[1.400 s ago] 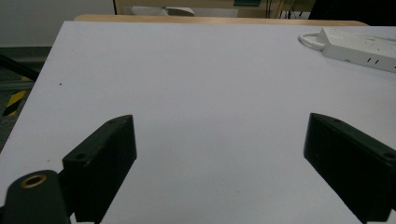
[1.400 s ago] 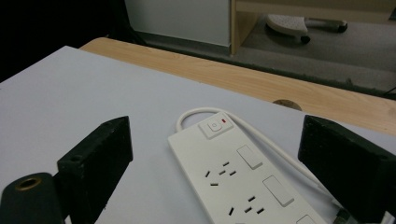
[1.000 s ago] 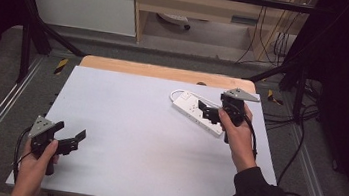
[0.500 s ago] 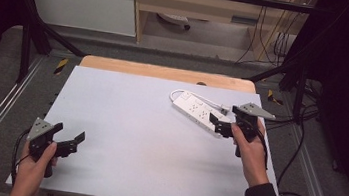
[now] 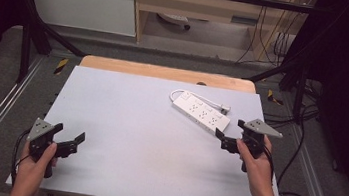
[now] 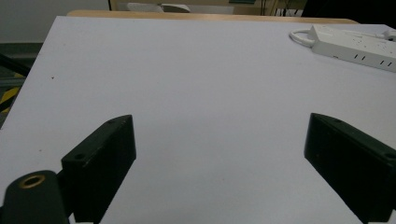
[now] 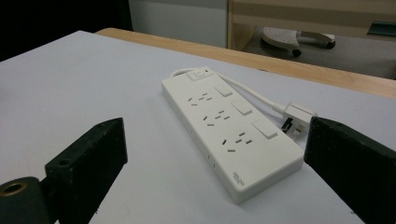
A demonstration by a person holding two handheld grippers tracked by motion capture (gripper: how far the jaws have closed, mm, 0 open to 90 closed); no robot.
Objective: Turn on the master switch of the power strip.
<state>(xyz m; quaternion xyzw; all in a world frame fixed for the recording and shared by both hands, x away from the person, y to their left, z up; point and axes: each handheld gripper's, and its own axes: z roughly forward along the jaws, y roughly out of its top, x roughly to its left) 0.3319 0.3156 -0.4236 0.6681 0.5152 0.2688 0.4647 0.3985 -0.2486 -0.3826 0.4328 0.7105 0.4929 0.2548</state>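
White table [image 5: 149,125] seen spanning frame. White power strip [image 5: 200,112] laid flat at 2 o'clock, cord looped, plug [image 5: 224,108] beside it. Right gripper [image 5: 225,140] held near strip's 5 o'clock end, jaws spread, nothing pinched. Left gripper [image 5: 72,145] held at 8 o'clock, jaws spread, empty.

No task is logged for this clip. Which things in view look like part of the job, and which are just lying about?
Likely in the job (a judgement):
- white plastic power strip with its white cable and plug
- right gripper, open, beside the strip, not touching
- left gripper, open, over bare table

Just lying about:
- white table top
- swivel chair base on the floor beyond
- black cables at the right
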